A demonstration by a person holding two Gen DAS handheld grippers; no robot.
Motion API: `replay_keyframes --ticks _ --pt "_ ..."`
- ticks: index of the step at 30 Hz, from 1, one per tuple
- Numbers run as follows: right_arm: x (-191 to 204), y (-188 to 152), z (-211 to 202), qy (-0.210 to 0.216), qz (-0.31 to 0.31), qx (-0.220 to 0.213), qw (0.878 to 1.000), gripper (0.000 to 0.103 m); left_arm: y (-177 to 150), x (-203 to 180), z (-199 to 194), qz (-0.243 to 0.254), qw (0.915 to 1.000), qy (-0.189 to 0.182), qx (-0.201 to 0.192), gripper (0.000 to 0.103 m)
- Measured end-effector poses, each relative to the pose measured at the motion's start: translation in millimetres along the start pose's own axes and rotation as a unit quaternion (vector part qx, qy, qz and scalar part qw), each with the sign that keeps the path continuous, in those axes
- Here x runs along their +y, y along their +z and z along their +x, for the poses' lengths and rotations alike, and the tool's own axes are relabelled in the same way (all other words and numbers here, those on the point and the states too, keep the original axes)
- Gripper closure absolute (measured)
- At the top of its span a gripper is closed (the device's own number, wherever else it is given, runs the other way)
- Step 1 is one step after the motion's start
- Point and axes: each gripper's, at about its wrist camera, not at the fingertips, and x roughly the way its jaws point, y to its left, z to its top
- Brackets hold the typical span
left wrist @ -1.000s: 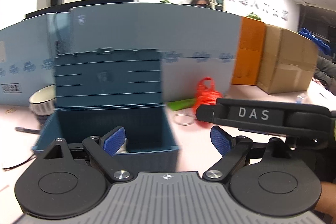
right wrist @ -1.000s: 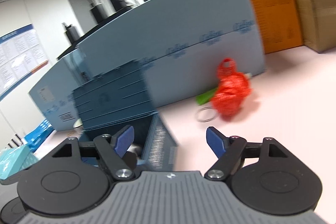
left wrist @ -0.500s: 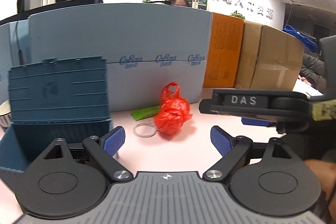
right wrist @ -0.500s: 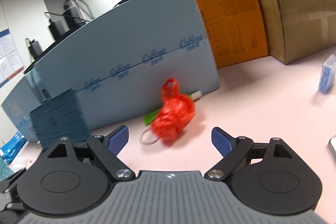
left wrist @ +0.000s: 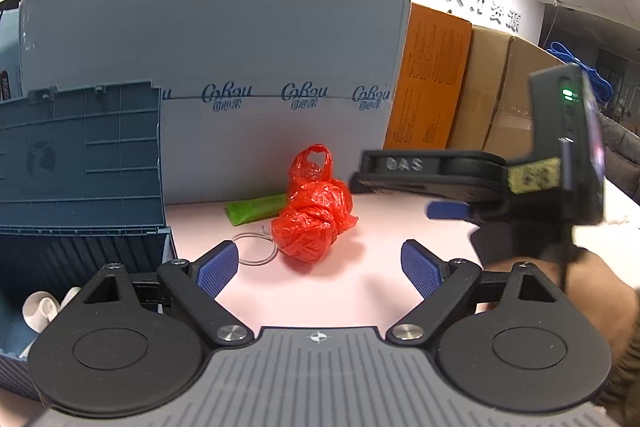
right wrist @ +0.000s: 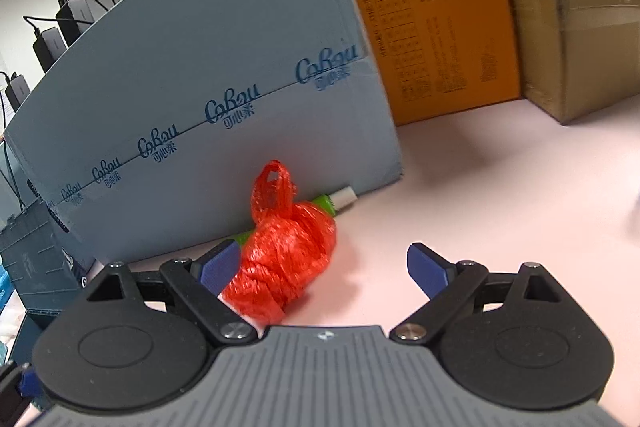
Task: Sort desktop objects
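Note:
A crumpled red plastic bag [left wrist: 314, 217] lies on the pink desk, with a green tube [left wrist: 256, 207] behind it and a thin wire ring [left wrist: 256, 247] to its left. An open blue storage box [left wrist: 80, 187] stands at the left, white items inside. My left gripper [left wrist: 320, 269] is open and empty, short of the bag. My right gripper [right wrist: 324, 265] is open, close to the bag [right wrist: 286, 251], which lies by its left finger [right wrist: 218, 265]. The right gripper also shows in the left wrist view [left wrist: 448, 183], to the right of the bag.
A big grey-blue carton [left wrist: 240, 67] stands right behind the bag. An orange box [right wrist: 432, 11] and brown cartons [right wrist: 580, 7] stand further right. Open pink desk surface [right wrist: 500, 195] lies to the right of the bag.
Both grippers have swung from the blue box to the right and moved nearer the red bag. The bag now looms large in the right wrist view. Both stay open.

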Motion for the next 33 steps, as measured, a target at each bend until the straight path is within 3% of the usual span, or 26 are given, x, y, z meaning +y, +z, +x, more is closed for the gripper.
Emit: replay_keyframes --ticks 5,11,12,13,14,17,20,33 --pt "3 7 36 0.028 0.012 0.013 0.999 0.011 1 3 -4 0.012 0.9998 0.014 -0.011 0.016" --pt "5 -5 73 0.034 0.024 0.048 0.998 0.011 1 8 10 0.022 0.9996 0.021 -0.003 0.016" --pt "3 -8 77 0.035 0.027 0.057 0.997 0.014 1 10 14 0.020 0.9996 0.021 0.000 0.016" --pt "0 -11 81 0.037 0.031 0.067 0.997 0.028 1 11 17 0.018 0.9996 0.022 0.002 0.016" --pt "-2 -14 81 0.038 0.031 0.062 0.997 0.031 1 13 20 0.017 0.9996 0.023 0.005 0.016" --pt "-5 -17 76 0.043 0.009 0.060 0.997 0.036 -1 15 25 0.013 0.9996 0.023 0.015 0.016" --pt "-13 -20 64 0.043 0.026 0.061 0.997 0.043 -3 15 27 0.011 0.9996 0.017 0.018 0.016" --pt "-36 -69 -36 0.040 0.101 0.106 0.988 0.044 -20 3 -23 0.048 0.9985 0.020 -0.018 0.016"
